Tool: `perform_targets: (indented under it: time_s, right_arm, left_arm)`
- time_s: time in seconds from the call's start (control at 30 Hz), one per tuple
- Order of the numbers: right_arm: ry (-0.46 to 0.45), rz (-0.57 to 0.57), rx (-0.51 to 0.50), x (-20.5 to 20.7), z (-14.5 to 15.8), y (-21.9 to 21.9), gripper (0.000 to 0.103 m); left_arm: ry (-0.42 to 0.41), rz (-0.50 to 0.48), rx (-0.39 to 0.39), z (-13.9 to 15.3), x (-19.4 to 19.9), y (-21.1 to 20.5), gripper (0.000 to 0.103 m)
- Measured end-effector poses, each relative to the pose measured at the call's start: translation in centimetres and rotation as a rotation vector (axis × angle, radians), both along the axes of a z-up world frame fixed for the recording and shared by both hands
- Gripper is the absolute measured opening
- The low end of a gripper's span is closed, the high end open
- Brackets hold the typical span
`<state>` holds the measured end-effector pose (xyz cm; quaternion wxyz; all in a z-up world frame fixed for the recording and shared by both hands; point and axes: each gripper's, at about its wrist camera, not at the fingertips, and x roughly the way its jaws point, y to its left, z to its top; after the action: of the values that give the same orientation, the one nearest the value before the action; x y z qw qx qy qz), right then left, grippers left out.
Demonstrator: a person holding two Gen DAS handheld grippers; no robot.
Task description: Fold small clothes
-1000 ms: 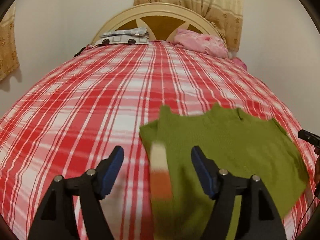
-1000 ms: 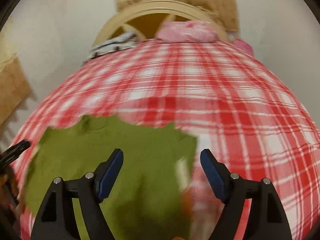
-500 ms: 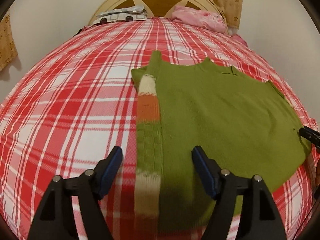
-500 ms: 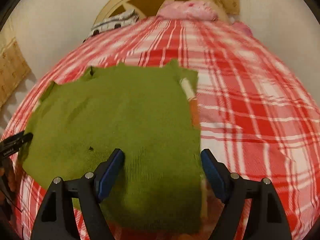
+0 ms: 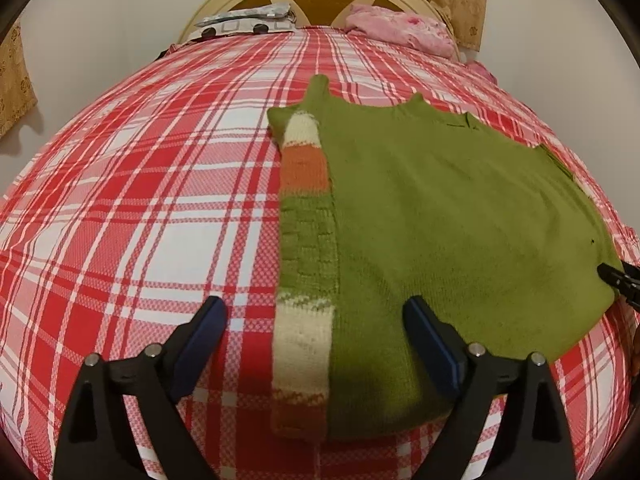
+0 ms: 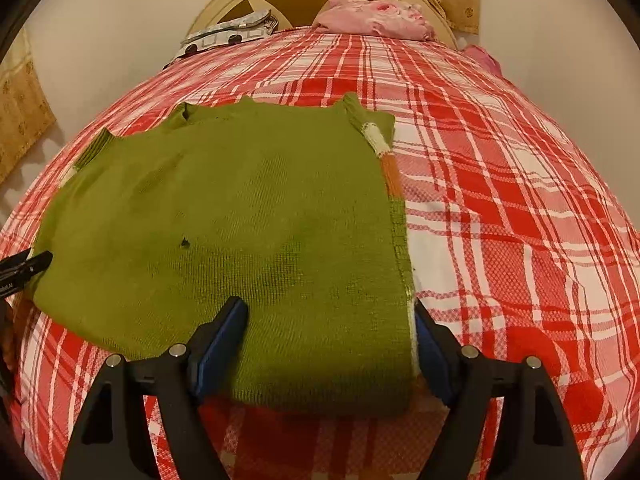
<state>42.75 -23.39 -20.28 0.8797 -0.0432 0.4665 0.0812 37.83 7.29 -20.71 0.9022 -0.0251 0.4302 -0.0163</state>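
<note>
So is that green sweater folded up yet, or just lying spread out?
Mostly spread flat on the bed. Only the green sweater's striped sleeve lies along one side.

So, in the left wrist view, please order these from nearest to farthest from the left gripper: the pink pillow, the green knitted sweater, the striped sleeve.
1. Cream, orange and green striped sleeve: between the open jaws of the left gripper.
2. Green knitted sweater: its body spreads to the right and onward.
3. Pink pillow: far end of the bed, at the headboard.

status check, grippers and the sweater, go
Left gripper open, right gripper open, both empty. Green knit sweater flat on red plaid bedspread, striped sleeve folded along its edge. Nothing blocking.
</note>
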Motion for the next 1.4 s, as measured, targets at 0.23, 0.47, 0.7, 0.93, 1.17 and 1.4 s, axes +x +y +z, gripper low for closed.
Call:
perform_targets:
  time_s: [0.23, 0.47, 0.7, 0.93, 1.17, 1.4]
  right_arm:
    - [-0.005, -0.038, -0.010, -0.7, 0.0, 0.0, 0.080]
    - [-0.063, -0.094, 0.009, -3.2, 1.5, -0.3, 0.080]
    - [-0.145, -0.043, -0.050, -5.3, 3.7, 1.6, 0.080]
    - [-0.165, 0.134, -0.076, -5.6, 5.1, 8.3, 0.080]
    - [-0.215, 0.422, -0.141, -7.6, 5.5, 19.1, 0.080]
    - [-0.260, 0.666, -0.214, -10.7, 4.0, 27.8, 0.080]
  left_arm:
    - [0.007, -0.011, -0.005, -0.2, -0.2, 0.3, 0.098]
    - [-0.017, -0.023, -0.082, 0.3, -1.8, 1.6, 0.098]
    - [-0.038, -0.008, -0.126, 1.1, -3.4, 4.1, 0.098]
    - [-0.049, 0.041, -0.085, 1.6, -3.4, 7.2, 0.098]
    - [-0.064, 0.083, -0.093, 2.3, -2.3, 10.4, 0.098]
    - [-0.079, 0.060, -0.122, 3.1, -0.5, 11.8, 0.098]
